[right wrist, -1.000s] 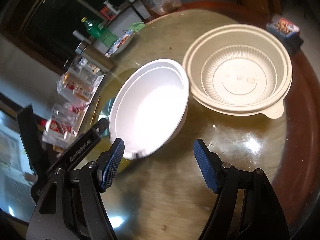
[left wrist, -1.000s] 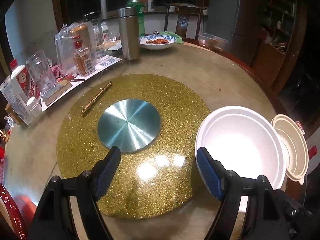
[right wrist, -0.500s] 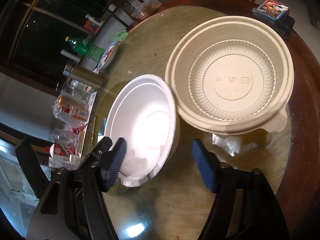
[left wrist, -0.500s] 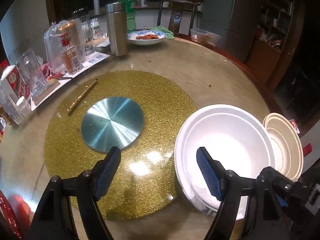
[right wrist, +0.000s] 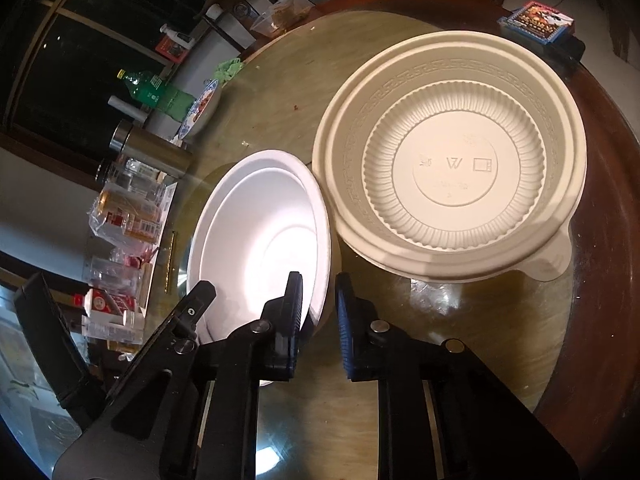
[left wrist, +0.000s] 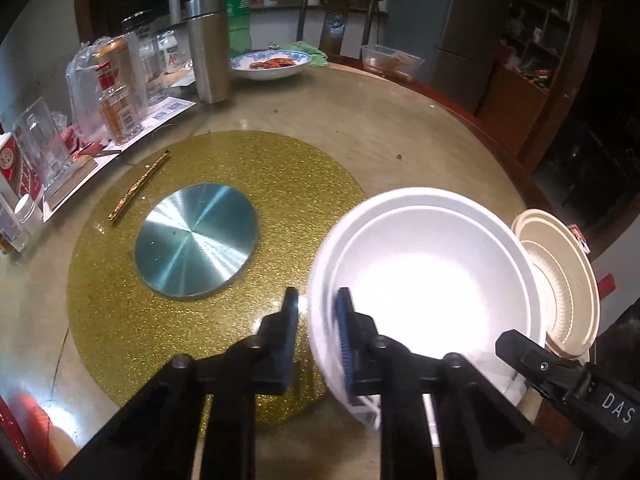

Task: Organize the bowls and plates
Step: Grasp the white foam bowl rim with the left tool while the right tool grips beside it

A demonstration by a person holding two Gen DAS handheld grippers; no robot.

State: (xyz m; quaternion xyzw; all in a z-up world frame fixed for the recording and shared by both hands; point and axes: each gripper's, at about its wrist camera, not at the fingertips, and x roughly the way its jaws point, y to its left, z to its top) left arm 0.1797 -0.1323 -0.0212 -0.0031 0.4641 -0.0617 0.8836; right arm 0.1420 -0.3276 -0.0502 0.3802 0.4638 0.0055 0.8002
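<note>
A white bowl [left wrist: 428,280] sits on the round table, tilted slightly; it also shows in the right wrist view [right wrist: 260,232]. My left gripper [left wrist: 318,312] is shut on its left rim, one finger inside and one outside. My right gripper [right wrist: 318,300] is shut on the near right rim of the same white bowl. A beige ribbed plastic bowl [right wrist: 452,156] stands right beside the white one, touching it; it shows at the right edge of the left wrist view [left wrist: 560,276].
A gold glitter turntable [left wrist: 192,320] with a metal disc [left wrist: 196,238] fills the table's middle. Bottles, a steel flask [left wrist: 208,48], glasses and a food plate [left wrist: 272,65] line the far left. A card box [right wrist: 536,22] lies by the table's edge.
Both grippers moved in onto the white bowl and closed on its rim, left on the left side, right on the near right side. The bowl has tilted a little.
</note>
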